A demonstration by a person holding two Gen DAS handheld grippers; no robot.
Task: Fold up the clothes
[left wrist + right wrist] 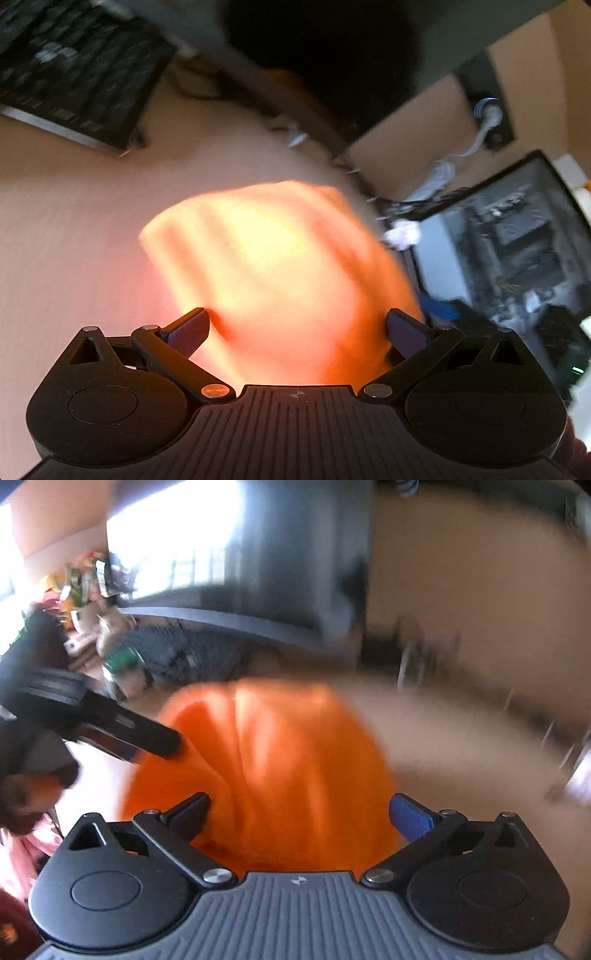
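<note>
progress looks partial: left gripper (297,325) and right gripper (299,808) both stand with tongs spread wide, orange cloth (273,760) bunched between the fingers, gripped by neither. it lies on the tan tabletop (74,221) as a rumpled mound, blurred; flattening and neat folds seem left. keyboard (74,70) sits far left

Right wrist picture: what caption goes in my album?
Open right gripper straddling a bunched orange cloth, the left gripper reaching in.
</note>
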